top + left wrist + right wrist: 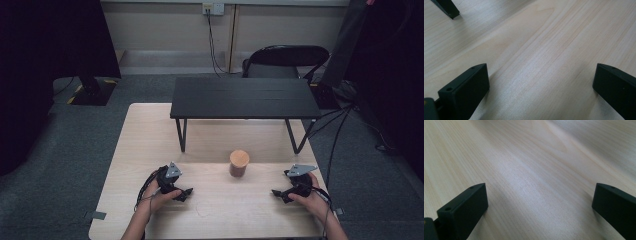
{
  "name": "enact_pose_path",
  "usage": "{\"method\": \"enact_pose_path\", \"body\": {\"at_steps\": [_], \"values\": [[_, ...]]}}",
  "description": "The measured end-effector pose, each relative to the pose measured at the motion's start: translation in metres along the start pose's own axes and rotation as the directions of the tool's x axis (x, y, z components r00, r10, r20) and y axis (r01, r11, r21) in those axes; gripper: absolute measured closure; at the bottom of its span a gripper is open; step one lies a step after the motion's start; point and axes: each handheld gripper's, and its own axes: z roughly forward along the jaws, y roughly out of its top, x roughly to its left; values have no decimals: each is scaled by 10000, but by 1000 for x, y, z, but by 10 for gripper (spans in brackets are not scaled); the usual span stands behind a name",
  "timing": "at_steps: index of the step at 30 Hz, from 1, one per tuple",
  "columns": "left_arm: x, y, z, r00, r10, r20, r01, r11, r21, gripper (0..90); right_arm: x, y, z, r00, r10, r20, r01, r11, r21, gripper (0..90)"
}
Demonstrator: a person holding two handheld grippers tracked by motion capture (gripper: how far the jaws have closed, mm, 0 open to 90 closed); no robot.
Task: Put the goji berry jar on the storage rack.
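A small brown cylindrical canister with a light wooden lid [239, 163] stands upright on the pale wooden table [150, 130], between my two hands and a little farther back. My left gripper [187, 193] rests on the table at the front left, held by a hand, jaws wide apart over bare wood [539, 75]. My right gripper [276, 193] rests at the front right, pointing inward, jaws also wide apart with only table grain between them [539, 192]. Neither gripper touches the canister.
A low black bench-like shelf [244, 97] on thin black legs stands across the back half of the table; one leg foot [447, 8] appears in the left gripper view. Behind the table are a black chair [285, 61], cables and grey carpet.
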Motion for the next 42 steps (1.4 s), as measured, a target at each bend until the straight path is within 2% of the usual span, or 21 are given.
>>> {"method": "enact_pose_path", "body": {"at_steps": [12, 20, 26, 30, 35, 37, 42], "values": [[0, 0, 0, 10000, 0, -1, 0, 10000, 2, 0, 0, 0, 0, 10000, 1, 14, -1, 10000, 2, 0], [0, 0, 0, 10000, -1, -3, 1, 10000, 0, 0, 2, 0, 0, 9998, 200, 68, -200, 9998, -44, 0], [0, 0, 0, 10000, -2, -2, 2, 10000, 2, 0, 1, 0, 3, 9991, 347, -263, -354, 9990, -285, 2], [0, 0, 0, 10000, -5, -2, 5, 10000, -2, 0, 4, 6, 2, 9993, 155, -341, -168, 9991, -392, 2], [0, 0, 0, 10000, 0, -4, 0, 10000, 4, 0, 9, 17, 3, 9979, -132, -639, 102, 9989, -465, 2], [0, 0, 0, 10000, -3, -4, 3, 10000, 2, 0, 10, 19, 5, 9963, -77, -859, 20, 9978, -659, 2], [0, 0, 0, 10000, -1, -3, 1, 10000, 5, 0, 14, 33, 12, 9923, -421, -1163, 335, 9966, -751, 2]]}}
